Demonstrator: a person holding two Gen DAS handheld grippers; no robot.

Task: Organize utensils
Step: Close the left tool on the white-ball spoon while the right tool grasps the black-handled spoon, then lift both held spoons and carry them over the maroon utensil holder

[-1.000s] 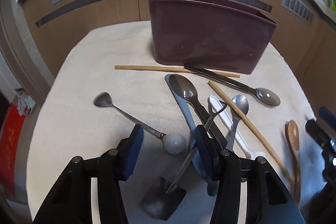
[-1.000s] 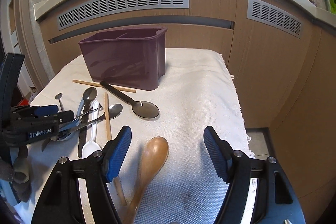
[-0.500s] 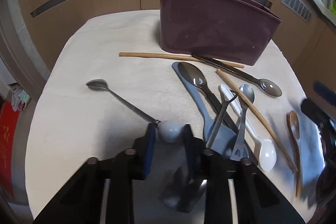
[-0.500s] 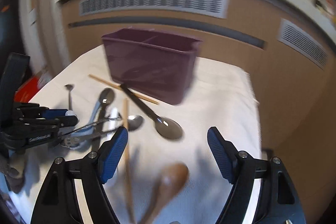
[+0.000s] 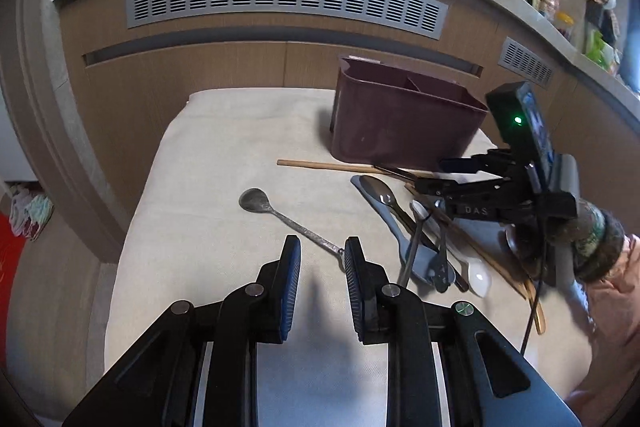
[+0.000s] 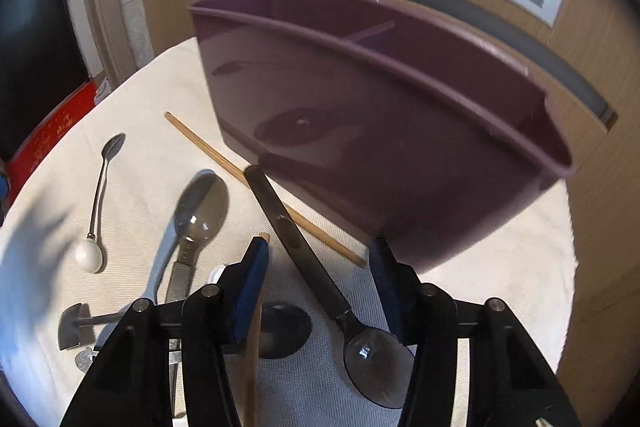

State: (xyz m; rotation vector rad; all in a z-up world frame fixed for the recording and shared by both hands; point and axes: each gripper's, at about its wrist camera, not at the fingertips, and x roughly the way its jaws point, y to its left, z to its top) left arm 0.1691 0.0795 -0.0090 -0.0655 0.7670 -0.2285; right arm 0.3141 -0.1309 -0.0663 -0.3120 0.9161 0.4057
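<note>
A purple divided utensil holder point(image 5: 404, 123) stands at the back of the cloth-covered table; it fills the right wrist view point(image 6: 384, 131). My left gripper point(image 5: 322, 259) is open and empty, raised above the cloth, with the thin metal spoon point(image 5: 288, 219) just beyond its right finger. That spoon's white ball end point(image 6: 89, 255) shows in the right wrist view. My right gripper point(image 6: 318, 259) is open, low over the black-handled spoon point(image 6: 316, 267), whose handle runs between the fingers. My right gripper also shows in the left wrist view point(image 5: 440, 179).
A pile of spoons point(image 5: 424, 247), a small metal spatula point(image 6: 74, 325) and a grey spoon point(image 6: 198, 211) lie left of the right gripper. Wooden chopsticks point(image 6: 260, 183) lie in front of the holder. A wooden spoon point(image 5: 532, 291) lies under the right arm. Cabinets stand behind.
My left gripper opened, let go of the ball-end spoon and lifted back. My right gripper moved forward and down over the black-handled spoon, close to the holder.
</note>
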